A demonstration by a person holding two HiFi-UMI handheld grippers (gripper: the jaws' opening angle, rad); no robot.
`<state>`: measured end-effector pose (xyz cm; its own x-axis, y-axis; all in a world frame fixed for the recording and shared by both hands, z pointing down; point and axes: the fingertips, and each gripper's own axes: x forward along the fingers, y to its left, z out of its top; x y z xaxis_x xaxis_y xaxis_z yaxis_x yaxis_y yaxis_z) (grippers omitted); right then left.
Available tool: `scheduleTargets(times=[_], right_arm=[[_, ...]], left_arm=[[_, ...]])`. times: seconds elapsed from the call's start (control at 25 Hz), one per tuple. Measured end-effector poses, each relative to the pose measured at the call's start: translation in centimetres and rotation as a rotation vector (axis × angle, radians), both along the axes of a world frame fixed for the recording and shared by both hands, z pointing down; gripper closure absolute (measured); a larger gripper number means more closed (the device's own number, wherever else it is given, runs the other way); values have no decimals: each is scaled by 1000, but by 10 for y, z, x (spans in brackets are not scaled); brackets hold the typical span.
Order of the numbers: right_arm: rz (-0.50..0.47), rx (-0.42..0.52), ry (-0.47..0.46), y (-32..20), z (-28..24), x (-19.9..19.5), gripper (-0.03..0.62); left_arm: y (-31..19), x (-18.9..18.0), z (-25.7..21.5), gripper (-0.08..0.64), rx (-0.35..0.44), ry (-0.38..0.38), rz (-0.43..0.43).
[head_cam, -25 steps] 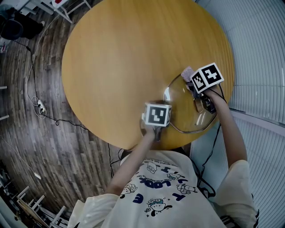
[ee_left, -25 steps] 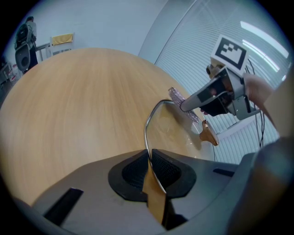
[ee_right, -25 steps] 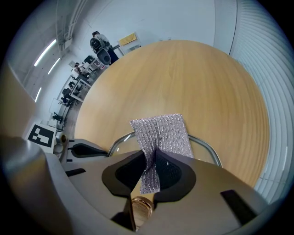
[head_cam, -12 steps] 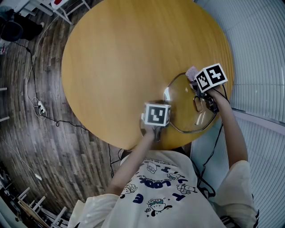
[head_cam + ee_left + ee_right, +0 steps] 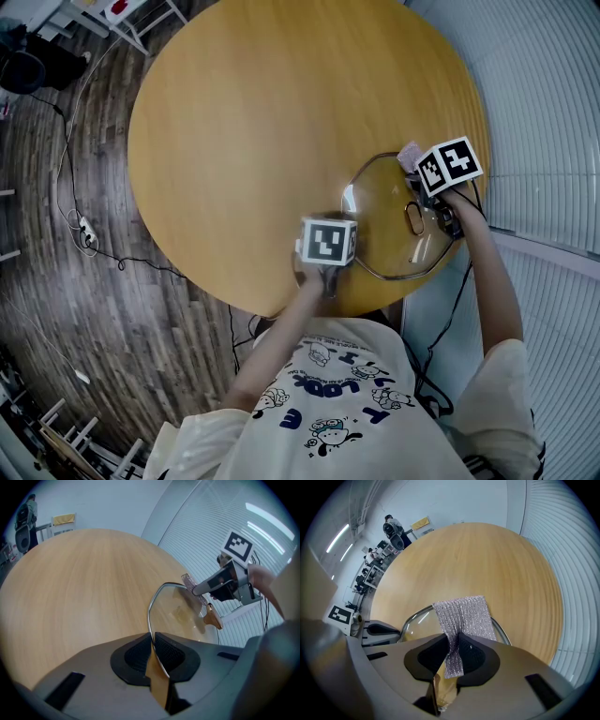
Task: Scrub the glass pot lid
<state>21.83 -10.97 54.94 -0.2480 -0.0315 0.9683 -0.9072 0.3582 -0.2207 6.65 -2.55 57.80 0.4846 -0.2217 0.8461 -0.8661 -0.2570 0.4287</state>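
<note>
Glass pot lid [image 5: 380, 239] on table [image 5: 234, 112], mesh cloth [image 5: 464, 616] at rim, plank floor [image 5: 56, 319]

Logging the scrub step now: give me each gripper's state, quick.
The left gripper is shut on the rim of the glass pot lid.
The right gripper is shut on the silver scrubbing cloth.

Evenly bright under long white ceiling strip lights [image 5: 265, 516]; faint shadows, fisheye-warped, dark-vignetted corners, glare on round clear glass pot lid [image 5: 382, 231].
</note>
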Motion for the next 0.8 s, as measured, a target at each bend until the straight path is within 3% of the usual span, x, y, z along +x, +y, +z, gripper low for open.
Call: scheduleTargets(times=[0.8], right_arm=[[40, 2, 52, 11, -10, 28, 520]], left_arm=[[-3, -1, -9, 528, 0, 8, 5]])
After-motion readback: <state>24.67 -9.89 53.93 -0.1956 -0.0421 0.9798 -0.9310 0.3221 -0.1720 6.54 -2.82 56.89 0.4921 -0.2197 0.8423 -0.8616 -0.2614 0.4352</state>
